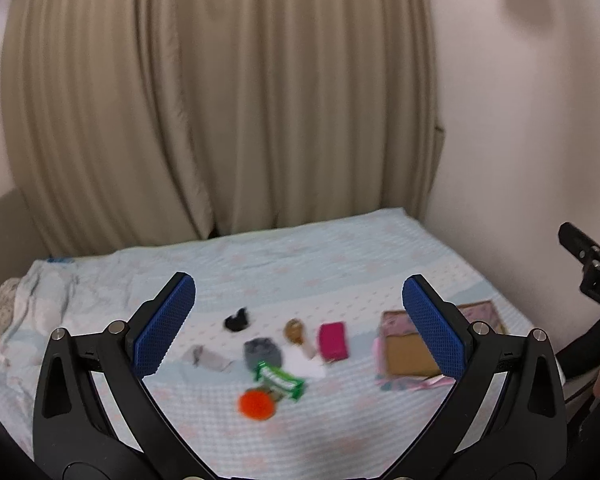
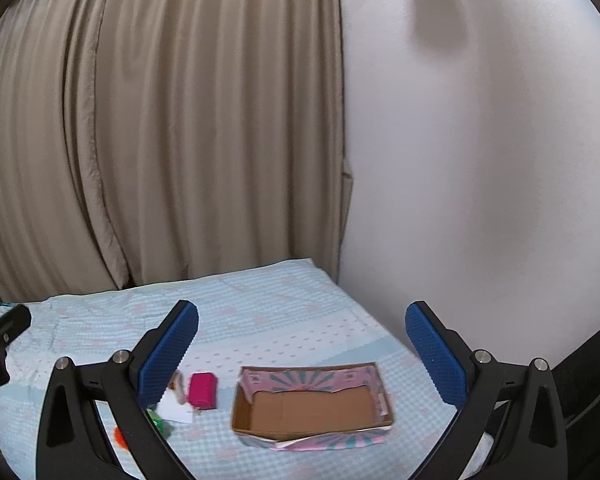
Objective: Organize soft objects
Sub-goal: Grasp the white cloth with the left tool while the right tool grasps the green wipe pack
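Both grippers, left gripper (image 1: 299,304) and right gripper (image 2: 302,330), hover with fingers spread, empty. Soft items (orange pom (image 1: 256,404), pink pouch (image 1: 333,341)) lie on the bed (image 1: 300,256) beside the empty box (image 2: 312,404). I'd descend on the pom first, pinching gently.

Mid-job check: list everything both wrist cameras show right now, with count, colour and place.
cardboard box: 1, brown inside, pink-teal outside, open and empty, right part of bed
pink pouch: 1, magenta, left of box
green packet: 1, green-white, front of cluster
orange item: 1, orange, nearest camera
grey item: 1, grey, cluster middle
black item: 1, black, behind cluster
bed sheet: 1, pale blue
curtain: 1, beige, behind bed
left gripper: blue pads, open, above bed
right gripper: blue pads, open, above box
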Demonstrator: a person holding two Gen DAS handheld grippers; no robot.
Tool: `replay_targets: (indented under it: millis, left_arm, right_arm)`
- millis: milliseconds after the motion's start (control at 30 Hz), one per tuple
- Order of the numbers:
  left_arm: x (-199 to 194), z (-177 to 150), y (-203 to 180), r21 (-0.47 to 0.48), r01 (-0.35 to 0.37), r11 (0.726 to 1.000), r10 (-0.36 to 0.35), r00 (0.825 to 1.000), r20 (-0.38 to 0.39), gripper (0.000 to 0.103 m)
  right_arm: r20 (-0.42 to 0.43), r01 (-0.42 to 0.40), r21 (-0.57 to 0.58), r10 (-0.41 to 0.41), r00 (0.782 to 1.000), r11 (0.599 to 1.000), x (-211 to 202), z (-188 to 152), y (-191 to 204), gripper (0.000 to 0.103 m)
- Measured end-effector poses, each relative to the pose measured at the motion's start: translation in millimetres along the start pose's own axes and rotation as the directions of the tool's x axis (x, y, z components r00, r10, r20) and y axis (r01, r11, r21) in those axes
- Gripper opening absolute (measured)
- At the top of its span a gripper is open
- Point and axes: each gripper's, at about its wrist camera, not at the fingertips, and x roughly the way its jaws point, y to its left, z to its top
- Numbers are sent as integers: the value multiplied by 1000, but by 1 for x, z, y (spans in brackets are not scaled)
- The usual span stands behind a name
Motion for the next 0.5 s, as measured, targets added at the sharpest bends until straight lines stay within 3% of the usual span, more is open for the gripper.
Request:
replay_targets:
  millis: [233,500]
  left_arm:
    - [40,-20,90,3,3,1000,-3,997,-77,103]
    - [121,-54,189,-11,58,998,-59,983,-173,103]
  right_arm:
    - [-93,-37,18,39,995,999,23,-25,69,103]
    - [-237,-115,47,123,964,992,68,-72,157,103]
